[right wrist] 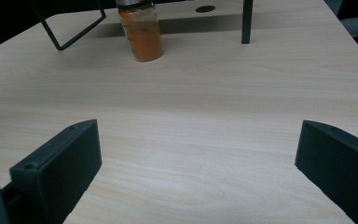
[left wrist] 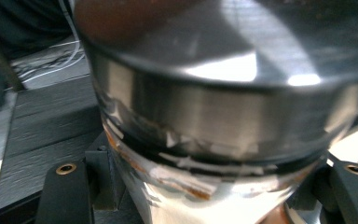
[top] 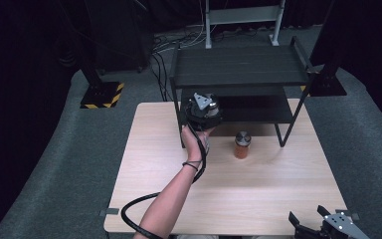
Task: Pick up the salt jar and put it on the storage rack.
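The left tool (top: 203,110) is shut tight on a shiny jar (left wrist: 223,116) up by the black shelf (top: 238,67); the jar is blurry (its bottom is cut off) and points lid up. The right tool (top: 312,219) rests wide open, holding nothing, at the worktop's (top: 258,189) near edge.

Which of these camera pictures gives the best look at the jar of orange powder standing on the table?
The right gripper view: the orange jar stands on the table, close and sharp, powder visible through the glass, though its lid is cut off. The high view shows the whole jar, silver lid included, but small. The left gripper view looks at another jar, held close.
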A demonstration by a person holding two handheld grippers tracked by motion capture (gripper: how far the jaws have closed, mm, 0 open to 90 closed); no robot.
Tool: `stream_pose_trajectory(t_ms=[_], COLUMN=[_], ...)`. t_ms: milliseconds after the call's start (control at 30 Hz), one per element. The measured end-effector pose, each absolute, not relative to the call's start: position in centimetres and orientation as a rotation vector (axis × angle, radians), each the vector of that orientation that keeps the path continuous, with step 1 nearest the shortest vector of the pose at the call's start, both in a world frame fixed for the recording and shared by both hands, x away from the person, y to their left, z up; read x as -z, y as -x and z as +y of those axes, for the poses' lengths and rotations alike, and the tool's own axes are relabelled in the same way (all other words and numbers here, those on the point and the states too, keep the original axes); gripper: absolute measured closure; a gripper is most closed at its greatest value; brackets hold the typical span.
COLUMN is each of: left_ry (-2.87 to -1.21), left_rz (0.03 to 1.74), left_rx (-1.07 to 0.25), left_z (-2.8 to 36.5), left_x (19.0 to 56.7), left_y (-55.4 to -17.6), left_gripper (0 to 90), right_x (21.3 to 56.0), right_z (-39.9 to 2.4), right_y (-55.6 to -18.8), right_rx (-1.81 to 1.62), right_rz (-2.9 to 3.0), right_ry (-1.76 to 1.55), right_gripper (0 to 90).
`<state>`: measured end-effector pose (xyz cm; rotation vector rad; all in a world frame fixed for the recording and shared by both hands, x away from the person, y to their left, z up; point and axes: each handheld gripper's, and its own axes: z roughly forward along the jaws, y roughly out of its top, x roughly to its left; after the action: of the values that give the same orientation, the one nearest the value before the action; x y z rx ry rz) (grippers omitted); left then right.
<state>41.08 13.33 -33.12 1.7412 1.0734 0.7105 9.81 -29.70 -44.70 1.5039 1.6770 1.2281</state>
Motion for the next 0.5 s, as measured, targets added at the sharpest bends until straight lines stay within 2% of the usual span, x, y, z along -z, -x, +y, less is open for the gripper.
stream_pose_trajectory(t_ms=[500], left_ry=[-1.708], left_rz=[1.153], left_rx=[-0.74], left_z=[12.2], left_x=[33.2], left_y=[-41.7], left_gripper=[31.1], right_x=[44.7], right_z=[-29.7], right_y=[-9.8], right_rx=[-1.226], right_rz=[1.674], right_ry=[-1.506], right_gripper=[0.0])
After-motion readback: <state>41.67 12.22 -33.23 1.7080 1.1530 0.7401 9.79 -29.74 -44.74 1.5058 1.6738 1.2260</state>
